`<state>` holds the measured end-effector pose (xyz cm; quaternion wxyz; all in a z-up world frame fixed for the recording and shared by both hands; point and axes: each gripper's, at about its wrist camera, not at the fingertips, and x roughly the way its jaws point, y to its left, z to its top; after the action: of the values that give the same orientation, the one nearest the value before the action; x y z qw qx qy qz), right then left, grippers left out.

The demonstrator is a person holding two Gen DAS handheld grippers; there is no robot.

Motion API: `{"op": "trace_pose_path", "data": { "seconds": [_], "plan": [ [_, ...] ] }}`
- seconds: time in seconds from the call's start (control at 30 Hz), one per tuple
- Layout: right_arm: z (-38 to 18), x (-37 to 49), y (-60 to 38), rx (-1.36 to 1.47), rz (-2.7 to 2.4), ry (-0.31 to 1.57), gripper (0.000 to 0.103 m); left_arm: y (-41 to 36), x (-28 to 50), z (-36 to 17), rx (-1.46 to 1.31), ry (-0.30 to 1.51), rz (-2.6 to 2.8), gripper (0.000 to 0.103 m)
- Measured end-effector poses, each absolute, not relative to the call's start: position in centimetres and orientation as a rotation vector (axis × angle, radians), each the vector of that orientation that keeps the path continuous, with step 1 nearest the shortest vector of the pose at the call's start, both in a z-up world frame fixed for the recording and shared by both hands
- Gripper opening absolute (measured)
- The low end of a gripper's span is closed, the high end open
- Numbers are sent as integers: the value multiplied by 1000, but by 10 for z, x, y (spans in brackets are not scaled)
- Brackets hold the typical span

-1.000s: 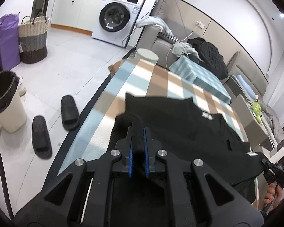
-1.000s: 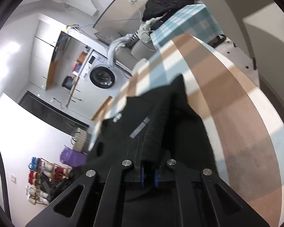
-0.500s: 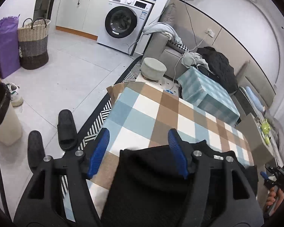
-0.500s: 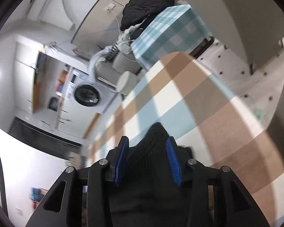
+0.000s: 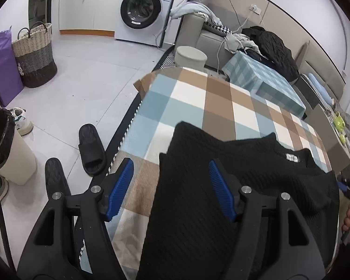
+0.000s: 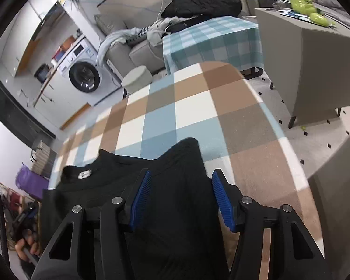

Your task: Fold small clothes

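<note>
The black knit top lies spread on the checked cloth covering the tabletop, its white neck label facing up. Taking the top as landmark, the left gripper hovers over its left edge, jaws released and opening: the left blue pad sits over bare cloth just beside the top, the right pad over the knit, neither pressing it. The right gripper hovers over the top's right side, below its raised shoulder corner, jaws also released and opening; black fabric lies between its pads, not pinched.
</note>
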<state>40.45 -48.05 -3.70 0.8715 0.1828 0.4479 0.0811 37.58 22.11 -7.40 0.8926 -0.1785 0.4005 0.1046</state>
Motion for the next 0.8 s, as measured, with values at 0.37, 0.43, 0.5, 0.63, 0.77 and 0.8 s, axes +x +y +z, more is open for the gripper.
{"op": "trace_pose_path", "data": {
  "seconds": [0.37,0.43,0.5,0.63,0.77,0.8],
  "plan": [
    [-17,397,-495,383,195,657,5,216,369,-75,-337,831,209,64],
    [-26,404,-506,433,161,708,5,218,368,-77,-340,839,213,64],
    [-39,412,-504,385,106,784,6,220,369,-79,-340,850,223,64],
    [-53,420,-500,390,90,876,18,222,370,-83,-347,863,222,64],
    [-55,418,-499,389,118,888,29,222,376,-86,-338,874,226,64],
    [-55,418,-498,383,125,891,29,220,379,-87,-337,872,219,64]
  ]
}}
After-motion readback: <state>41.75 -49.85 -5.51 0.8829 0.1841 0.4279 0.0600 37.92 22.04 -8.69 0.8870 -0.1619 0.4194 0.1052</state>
